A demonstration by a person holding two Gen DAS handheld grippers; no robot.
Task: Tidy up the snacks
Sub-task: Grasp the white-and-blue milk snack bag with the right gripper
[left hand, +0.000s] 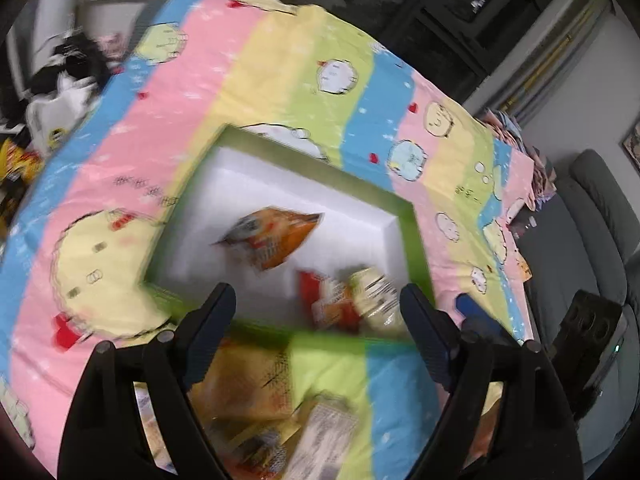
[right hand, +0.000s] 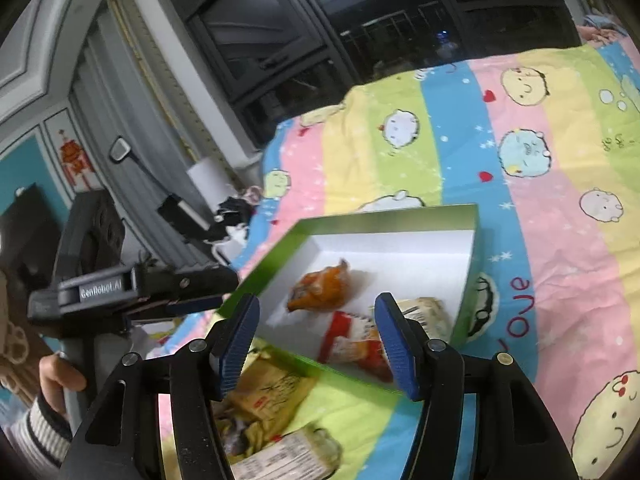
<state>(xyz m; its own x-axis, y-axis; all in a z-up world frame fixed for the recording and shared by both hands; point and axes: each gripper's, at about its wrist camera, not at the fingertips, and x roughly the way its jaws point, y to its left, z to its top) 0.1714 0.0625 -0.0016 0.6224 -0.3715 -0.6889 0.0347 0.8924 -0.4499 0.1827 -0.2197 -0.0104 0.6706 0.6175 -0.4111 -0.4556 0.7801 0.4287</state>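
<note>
1. A shallow green cardboard box with a white lining [right hand: 466,276] lies open on a bed covered by a pastel-striped cartoon-print quilt [right hand: 560,208].
2. Inside the box are three snacks: an orange crinkled snack packet [right hand: 320,290] near the middle, and a red-and-white snack packet [right hand: 352,340] touching a pale cream printed snack packet [right hand: 426,312] by the near right corner.
3. Outside the box, just beside its near wall, a tan printed snack packet [right hand: 272,394] and a white labelled snack packet [right hand: 288,456] lie on the quilt.
4. The left tongs [left hand: 316,316] stand wide apart over the near wall of the box, nothing between them.
5. The right tongs [right hand: 318,344] also stand apart, clamped on nothing.
6. In the right wrist view a hand [right hand: 60,376] in a striped cuff holds the left tool's grip.
</note>
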